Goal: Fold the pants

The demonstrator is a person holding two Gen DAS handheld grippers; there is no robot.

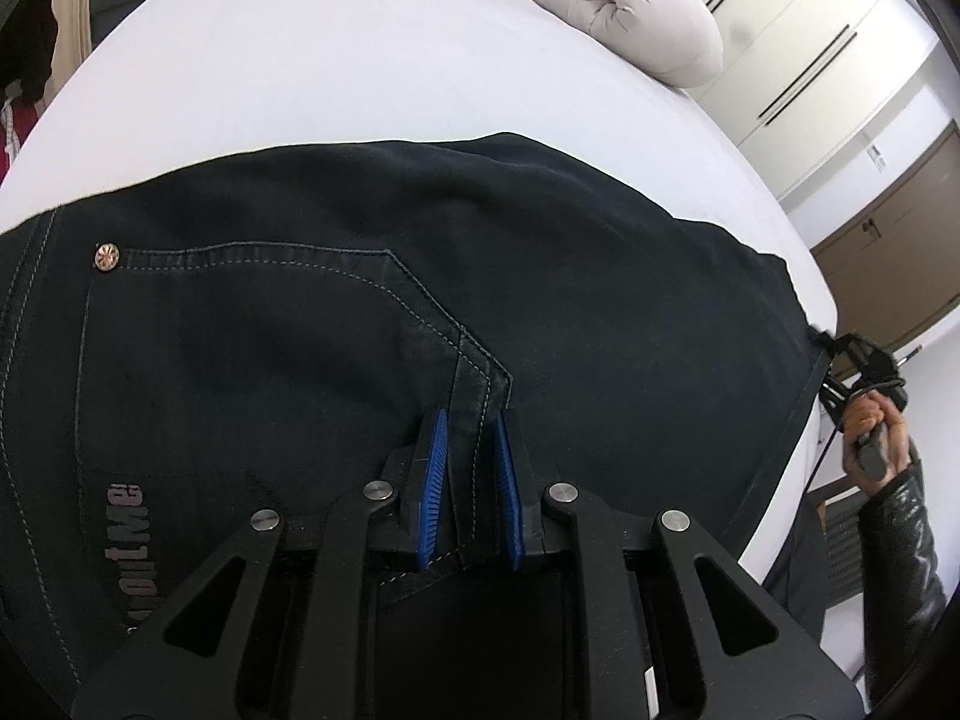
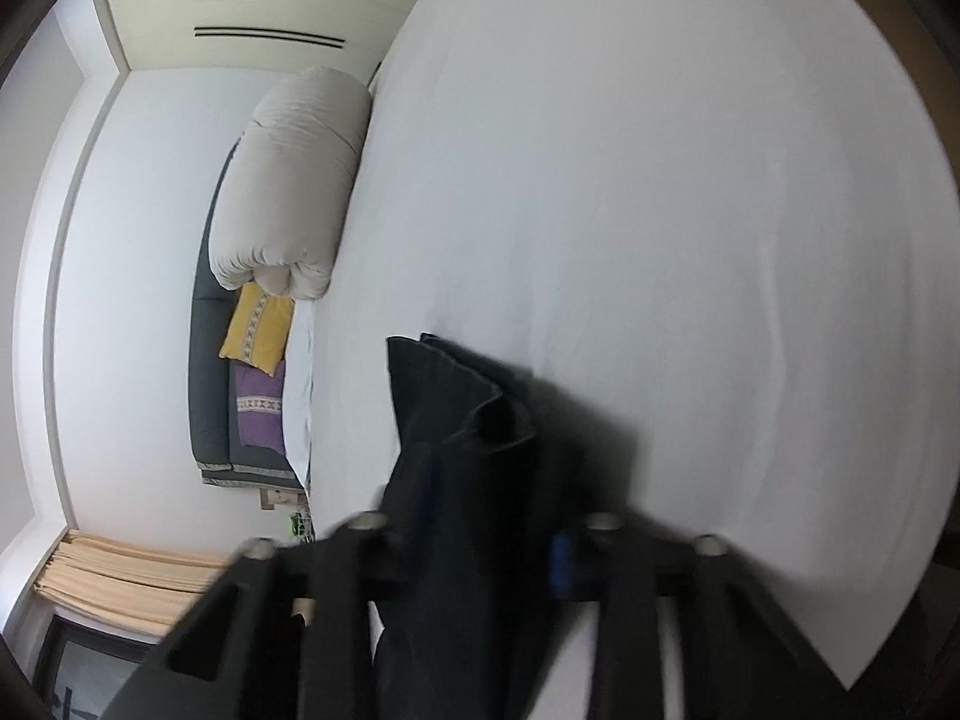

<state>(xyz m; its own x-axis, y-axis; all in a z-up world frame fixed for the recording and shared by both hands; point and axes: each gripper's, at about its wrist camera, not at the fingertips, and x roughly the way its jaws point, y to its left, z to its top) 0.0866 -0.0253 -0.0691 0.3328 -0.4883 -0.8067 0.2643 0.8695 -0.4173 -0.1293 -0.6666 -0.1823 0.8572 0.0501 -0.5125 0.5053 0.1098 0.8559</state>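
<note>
Dark navy pants [image 1: 372, 312] lie spread across the white bed [image 1: 336, 72], with a back pocket, a copper rivet and grey lettering showing. My left gripper [image 1: 469, 420] is shut on a stitched seam of the pants near the bed's front edge, between its blue pads [image 1: 437, 456]. My right gripper [image 1: 840, 354] shows at the far right of the left wrist view, holding the leg end at the bed's edge. In the right wrist view the right gripper [image 2: 486, 516] is shut on the bunched leg hems of the pants [image 2: 456, 408], which cover its fingers. The view is blurred.
A rolled beige duvet [image 1: 618, 6] lies at the head of the bed, also in the right wrist view [image 2: 294, 180]. Yellow [image 2: 258, 330] and purple [image 2: 261, 408] cushions lean on a dark headboard. White wardrobes [image 1: 810, 48] stand beside the bed.
</note>
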